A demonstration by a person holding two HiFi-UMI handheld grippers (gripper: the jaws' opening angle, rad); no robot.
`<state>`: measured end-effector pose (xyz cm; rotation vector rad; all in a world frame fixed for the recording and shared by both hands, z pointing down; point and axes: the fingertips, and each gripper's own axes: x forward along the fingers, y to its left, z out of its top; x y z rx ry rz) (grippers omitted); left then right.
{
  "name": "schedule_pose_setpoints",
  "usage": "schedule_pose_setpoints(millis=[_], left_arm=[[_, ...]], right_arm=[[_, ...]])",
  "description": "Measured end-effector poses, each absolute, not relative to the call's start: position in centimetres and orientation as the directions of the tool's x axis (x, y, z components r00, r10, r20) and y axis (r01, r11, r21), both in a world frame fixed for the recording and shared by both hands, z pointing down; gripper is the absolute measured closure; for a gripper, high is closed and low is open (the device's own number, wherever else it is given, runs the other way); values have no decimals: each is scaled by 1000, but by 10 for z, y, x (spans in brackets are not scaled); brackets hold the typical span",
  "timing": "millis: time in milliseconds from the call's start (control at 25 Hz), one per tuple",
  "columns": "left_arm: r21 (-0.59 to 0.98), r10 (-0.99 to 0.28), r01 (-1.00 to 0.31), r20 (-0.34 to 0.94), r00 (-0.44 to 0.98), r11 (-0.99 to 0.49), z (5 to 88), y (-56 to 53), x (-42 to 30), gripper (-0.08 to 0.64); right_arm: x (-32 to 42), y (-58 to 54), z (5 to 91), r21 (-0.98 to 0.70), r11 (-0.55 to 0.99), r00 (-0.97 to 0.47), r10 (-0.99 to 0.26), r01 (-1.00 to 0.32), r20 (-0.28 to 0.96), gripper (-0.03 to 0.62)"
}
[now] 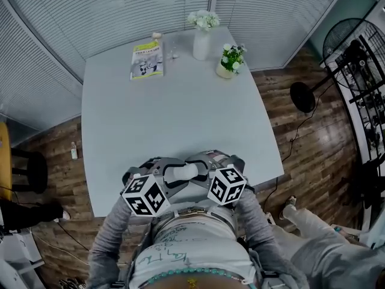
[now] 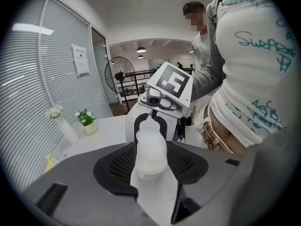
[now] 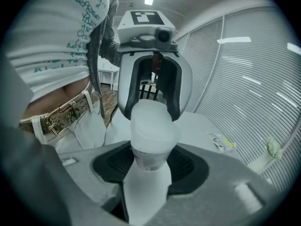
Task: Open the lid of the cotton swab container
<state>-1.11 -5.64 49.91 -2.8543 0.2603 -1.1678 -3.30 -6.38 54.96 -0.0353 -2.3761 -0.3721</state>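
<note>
A small frosted white cotton swab container hangs level between my two grippers, just above the near edge of the table. My left gripper and right gripper face each other, one at each end of it. In the left gripper view the container sits between the jaws of the left gripper, and its far end reaches into the right gripper. In the right gripper view the labelled body lies in the jaws of the right gripper, and the wider lid points at the left gripper.
At the table's far side stand a white vase with flowers, a small potted plant and a booklet. A floor fan stands at the right and a dark stool at the left. My own body is close behind the grippers.
</note>
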Motion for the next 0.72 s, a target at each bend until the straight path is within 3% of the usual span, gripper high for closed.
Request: schedule_pose_setpoints(millis=[720], left_arm=[[-181,-266,-195,628,732,-964,483,-70,-18,370]], right_arm=[[-30,-65,563,218,970,-728,-73,106,681,380]])
